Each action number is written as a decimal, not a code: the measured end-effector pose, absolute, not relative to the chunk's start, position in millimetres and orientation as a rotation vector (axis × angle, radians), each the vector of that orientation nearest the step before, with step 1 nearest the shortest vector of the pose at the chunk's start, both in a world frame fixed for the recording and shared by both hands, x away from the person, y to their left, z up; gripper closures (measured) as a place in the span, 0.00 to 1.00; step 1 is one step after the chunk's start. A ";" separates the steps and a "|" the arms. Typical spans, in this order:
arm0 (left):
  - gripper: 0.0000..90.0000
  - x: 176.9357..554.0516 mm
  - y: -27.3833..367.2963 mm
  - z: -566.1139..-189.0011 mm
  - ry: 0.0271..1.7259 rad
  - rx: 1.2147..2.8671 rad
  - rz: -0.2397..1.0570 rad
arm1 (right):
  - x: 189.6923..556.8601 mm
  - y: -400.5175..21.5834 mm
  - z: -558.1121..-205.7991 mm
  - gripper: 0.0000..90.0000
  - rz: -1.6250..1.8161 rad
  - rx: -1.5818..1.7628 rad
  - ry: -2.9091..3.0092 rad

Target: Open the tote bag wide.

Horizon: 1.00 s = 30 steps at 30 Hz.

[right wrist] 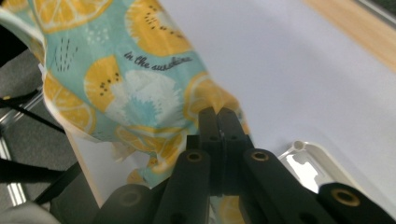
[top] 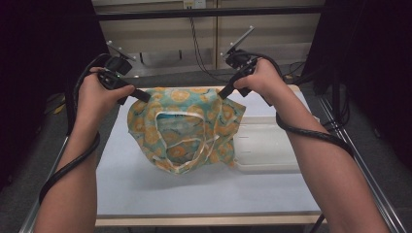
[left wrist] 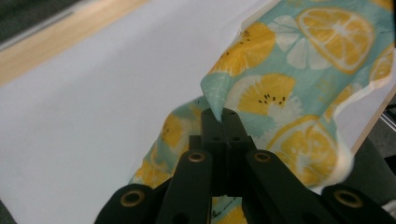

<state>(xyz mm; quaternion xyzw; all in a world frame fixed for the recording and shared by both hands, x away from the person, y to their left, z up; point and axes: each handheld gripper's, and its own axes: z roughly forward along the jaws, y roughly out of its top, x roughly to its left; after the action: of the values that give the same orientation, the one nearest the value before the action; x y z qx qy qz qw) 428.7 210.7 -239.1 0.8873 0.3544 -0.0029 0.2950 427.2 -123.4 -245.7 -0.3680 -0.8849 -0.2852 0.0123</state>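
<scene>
Both grippers, left [top: 141,95] and right [top: 224,92], clench the bag's [top: 187,128] far corners; next I spread it flat on the surface [top: 145,189].

Left gripper [left wrist: 223,116] jaws pinched together on a corner of fruit-print cloth [left wrist: 299,79] above white table [left wrist: 93,107]

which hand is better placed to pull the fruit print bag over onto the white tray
Right, probably. The right gripper is shut on the teal cloth bag with orange fruit print at its corner nearest the white plastic tray. The left gripper clamps the far corner, away from the tray.
</scene>
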 end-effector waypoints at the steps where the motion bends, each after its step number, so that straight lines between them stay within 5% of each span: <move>1: 1.00 430.9 209.6 -243.3 0.933 2.374 -0.020 | 427.4 -122.2 -248.5 1.00 -0.875 -1.148 -2.764; 18: 1.00 435.5 211.7 -281.3 0.947 2.380 -0.125 | 423.4 -124.4 -276.4 0.99 -0.847 -1.111 -2.766; 30: 1.00 430.3 215.7 -283.6 0.960 2.378 -0.134 | 406.0 -127.4 -258.7 0.72 -0.830 -1.017 -2.870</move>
<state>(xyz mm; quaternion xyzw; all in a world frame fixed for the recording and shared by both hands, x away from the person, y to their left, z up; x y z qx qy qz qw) 430.3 215.7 -283.6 0.8882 0.3586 -0.0500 0.2829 406.0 -127.4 -258.7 -0.3222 -0.9094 -0.2630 -0.0074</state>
